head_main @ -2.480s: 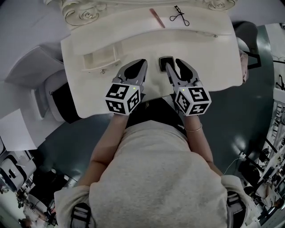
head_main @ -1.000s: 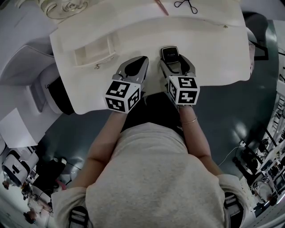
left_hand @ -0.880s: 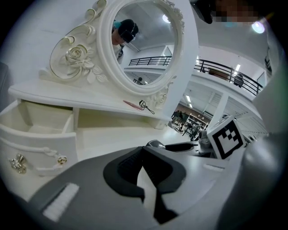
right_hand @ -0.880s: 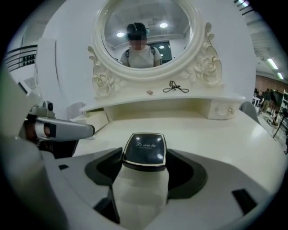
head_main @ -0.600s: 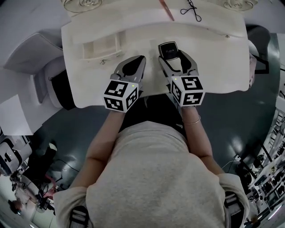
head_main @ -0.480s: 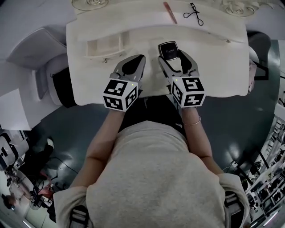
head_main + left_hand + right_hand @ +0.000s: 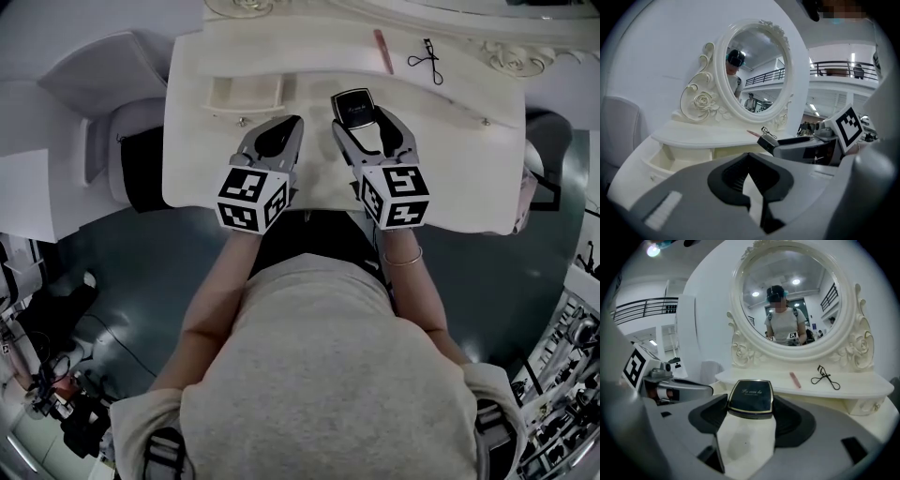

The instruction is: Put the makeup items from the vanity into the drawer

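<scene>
My right gripper (image 7: 362, 122) is shut on a black compact (image 7: 354, 107) with a gold rim, held flat at its tips above the middle of the cream vanity top (image 7: 450, 131). The right gripper view shows the compact (image 7: 751, 397) squeezed between both jaws. My left gripper (image 7: 289, 124) hovers beside it to the left, shut with nothing in it. An open drawer (image 7: 246, 94) sits just beyond the left gripper; it looks empty in the left gripper view (image 7: 670, 157). A pink stick (image 7: 382, 52) and a black eyelash curler (image 7: 427, 58) lie on the raised back shelf.
An oval mirror (image 7: 787, 301) in a carved frame rises behind the shelf (image 7: 862, 385). A pale padded chair (image 7: 103, 75) stands to the vanity's left. The person's body fills the near side, below the vanity's front edge (image 7: 319, 202).
The compact lay on the vanity top 2.5 s ago; now my right gripper holds it. The left gripper stays alongside. The head view has swung, shifting the vanity rightward in the picture.
</scene>
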Demonstrator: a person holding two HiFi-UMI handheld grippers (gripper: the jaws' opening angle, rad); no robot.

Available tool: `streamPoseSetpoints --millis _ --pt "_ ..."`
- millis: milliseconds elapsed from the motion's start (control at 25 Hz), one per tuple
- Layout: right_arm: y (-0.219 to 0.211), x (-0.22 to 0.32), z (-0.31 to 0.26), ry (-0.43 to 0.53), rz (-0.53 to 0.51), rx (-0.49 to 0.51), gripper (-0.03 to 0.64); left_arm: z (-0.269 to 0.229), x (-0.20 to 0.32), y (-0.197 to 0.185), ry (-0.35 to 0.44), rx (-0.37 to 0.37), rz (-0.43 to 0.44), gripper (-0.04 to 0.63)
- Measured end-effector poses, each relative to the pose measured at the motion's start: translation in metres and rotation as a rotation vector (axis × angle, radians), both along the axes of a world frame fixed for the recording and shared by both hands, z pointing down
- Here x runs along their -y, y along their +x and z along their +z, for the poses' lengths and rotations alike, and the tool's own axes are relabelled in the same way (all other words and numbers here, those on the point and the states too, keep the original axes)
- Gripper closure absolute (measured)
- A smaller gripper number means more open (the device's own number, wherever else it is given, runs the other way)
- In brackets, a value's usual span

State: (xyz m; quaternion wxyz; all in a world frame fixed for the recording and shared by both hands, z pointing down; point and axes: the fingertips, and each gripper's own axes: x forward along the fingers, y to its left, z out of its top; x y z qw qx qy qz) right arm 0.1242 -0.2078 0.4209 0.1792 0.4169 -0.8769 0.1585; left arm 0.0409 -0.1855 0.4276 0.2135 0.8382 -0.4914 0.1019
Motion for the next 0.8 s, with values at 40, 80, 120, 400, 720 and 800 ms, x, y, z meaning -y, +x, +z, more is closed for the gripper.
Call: streamPoseSetpoints --millis 40,80,120,400,720,800 --pt "-0.004 0.001 -0.002 0.005 -0.007 0.000 0.311 -0.002 -0.001 -0.002 0.013 0.017 0.002 0.586" --pt "-0.009 0.001 -0.003 0.009 -0.015 0.000 0.311 -0.005 -0.003 -0.003 0.026 0.031 0.006 0.586" --pt "-0.014 0.000 -0.005 0.011 -0.022 0.000 0.311 -0.007 -0.004 -0.005 0.037 0.040 0.011 0.586" --pt "-0.055 0.005 -0.014 0.031 -0.039 0.003 0.311 -0.012 -0.002 -0.046 0.053 0.049 0.023 0.586" --pt "-0.102 0.007 -0.019 0.043 0.015 -0.011 0.311 -0.016 0.005 -0.108 0.056 0.024 0.037 0.586" --pt "-0.111 0.007 -0.021 0.049 0.022 -0.022 0.311 -0.015 0.007 -0.119 0.051 0.010 0.039 0.586"
